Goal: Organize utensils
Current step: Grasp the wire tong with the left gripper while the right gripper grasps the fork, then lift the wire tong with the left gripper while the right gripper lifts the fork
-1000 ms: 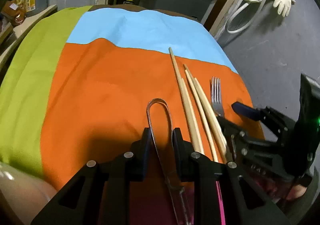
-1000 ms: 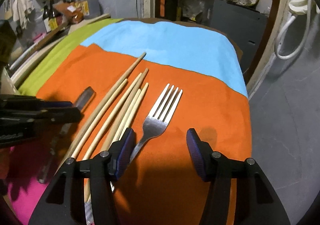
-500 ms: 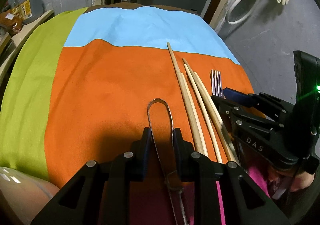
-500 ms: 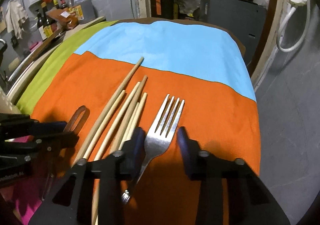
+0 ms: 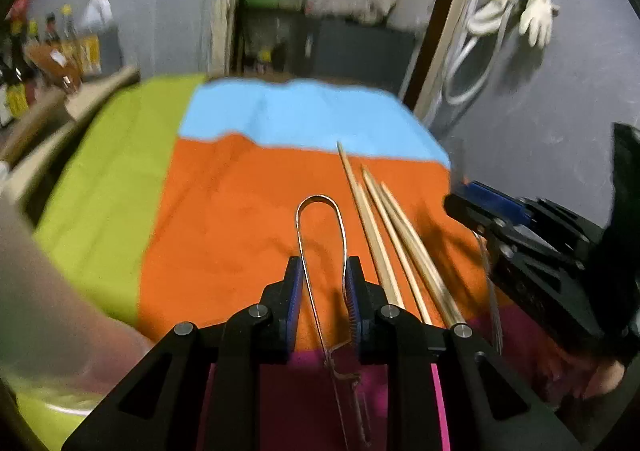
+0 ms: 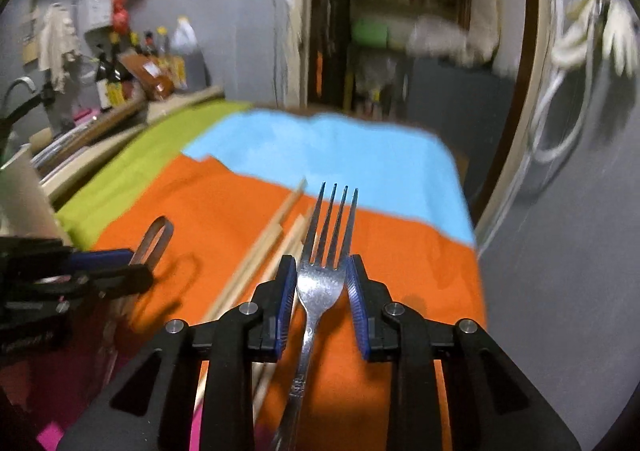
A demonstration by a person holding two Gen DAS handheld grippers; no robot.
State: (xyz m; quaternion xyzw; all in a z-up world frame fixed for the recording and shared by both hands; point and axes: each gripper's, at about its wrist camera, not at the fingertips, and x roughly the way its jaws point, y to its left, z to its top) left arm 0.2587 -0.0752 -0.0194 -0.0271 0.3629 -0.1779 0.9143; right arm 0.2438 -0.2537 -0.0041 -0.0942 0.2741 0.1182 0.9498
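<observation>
My left gripper (image 5: pixel 322 275) is shut on a thin metal loop utensil (image 5: pixel 320 207) and holds it above the orange cloth (image 5: pixel 240 219). My right gripper (image 6: pixel 322 275) is shut on a steel fork (image 6: pixel 320 283), tines forward, lifted off the cloth. Several wooden chopsticks (image 5: pixel 384 227) lie on the orange cloth between the two grippers; they also show in the right wrist view (image 6: pixel 260 251). The right gripper shows at the right of the left wrist view (image 5: pixel 520 235), the left gripper at the left of the right wrist view (image 6: pixel 80 271).
The cloth has green (image 5: pixel 112 171), blue (image 5: pixel 300 119) and pink (image 5: pixel 304 391) patches. Bottles (image 6: pixel 132 67) stand on a counter at the left. A white cup (image 6: pixel 24 203) is at the left. A hose and glove (image 5: pixel 516 19) hang on the right wall.
The right gripper closed on the fork and lifted it off the cloth. Both grippers rose and tilted up, so more of the wall shows. The left still holds the loop utensil.
</observation>
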